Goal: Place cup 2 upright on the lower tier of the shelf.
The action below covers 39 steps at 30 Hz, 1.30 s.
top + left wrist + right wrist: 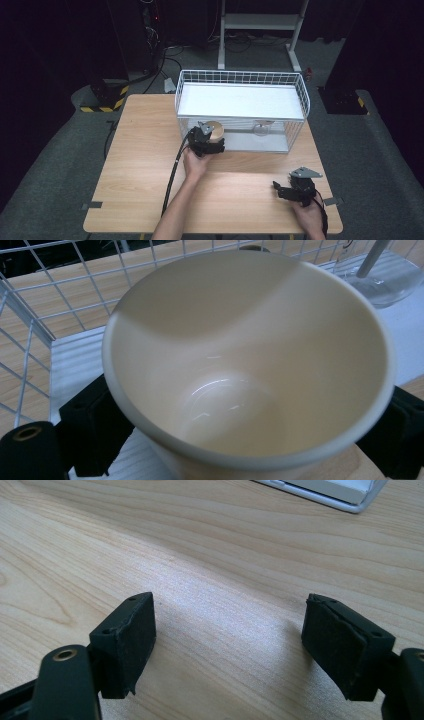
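A cream cup (240, 330) sits between the black pads of my left gripper (245, 420), which is shut on its sides; I look down into its bare inside. In the high view that gripper (207, 139) holds the cup (216, 130) at the front left of the lower shelf of a white wire rack (240, 77). My right gripper (289, 192) rests low over the wooden table (145, 150) at the front right. Its jaws (227, 640) stand open with nothing between them but bare wood.
A clear glass (262, 129) stands on the rack's lower shelf to the right of the cup, also seen as the glass (385, 280) in the left gripper view. The rack's white top shelf (240, 100) overhangs it. A black cable (172, 175) trails from the left gripper.
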Available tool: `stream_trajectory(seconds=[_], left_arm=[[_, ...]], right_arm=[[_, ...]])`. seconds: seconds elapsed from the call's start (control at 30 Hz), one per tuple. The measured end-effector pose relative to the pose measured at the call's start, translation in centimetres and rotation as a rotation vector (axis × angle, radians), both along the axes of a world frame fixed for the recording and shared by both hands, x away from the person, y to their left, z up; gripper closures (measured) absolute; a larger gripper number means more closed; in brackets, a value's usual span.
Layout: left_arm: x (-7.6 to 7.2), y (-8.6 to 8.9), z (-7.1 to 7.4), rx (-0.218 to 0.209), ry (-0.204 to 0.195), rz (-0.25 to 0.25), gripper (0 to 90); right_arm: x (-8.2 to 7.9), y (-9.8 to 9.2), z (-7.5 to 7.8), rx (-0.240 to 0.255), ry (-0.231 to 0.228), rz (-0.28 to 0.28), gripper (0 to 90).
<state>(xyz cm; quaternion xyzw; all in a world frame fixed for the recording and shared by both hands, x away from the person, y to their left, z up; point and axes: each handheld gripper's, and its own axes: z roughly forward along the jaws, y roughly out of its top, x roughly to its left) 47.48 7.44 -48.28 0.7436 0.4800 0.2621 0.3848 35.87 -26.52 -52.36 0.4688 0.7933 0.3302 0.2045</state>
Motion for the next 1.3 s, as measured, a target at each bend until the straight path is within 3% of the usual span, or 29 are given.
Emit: stream_trajectory(seconds=[0.3,0.5,0.67,0.77,0.9,1.3], left_arm=[[0.0,0.2,0.1,-0.005,0.012,-0.012,8.6],[0.1,0.6,-0.1,-0.01,0.053,-0.013,4.4],[-0.3,0.8,-0.3,0.016,0.055,-0.018,5.0],[-0.6,0.9,-0.4,-0.013,0.07,-0.019,5.4],[-0.8,1.2,-0.6,-0.006,0.081,-0.023,5.3],[-1.4,1.0,-1.0,0.015,0.092,-0.025,14.2]], right_arm=[[0.0,0.0,0.0,0.0,0.0,0.0,21.8],[0.0,0.0,0.0,0.0,0.0,0.0,21.8],[0.0,0.0,0.0,0.0,0.0,0.0,21.8],[0.0,0.0,0.0,0.0,0.0,0.0,21.8],[0.0,0.0,0.0,-0.002,-0.001,0.002,21.6],[0.0,0.0,0.0,-0.001,-0.001,0.001,21.6]])
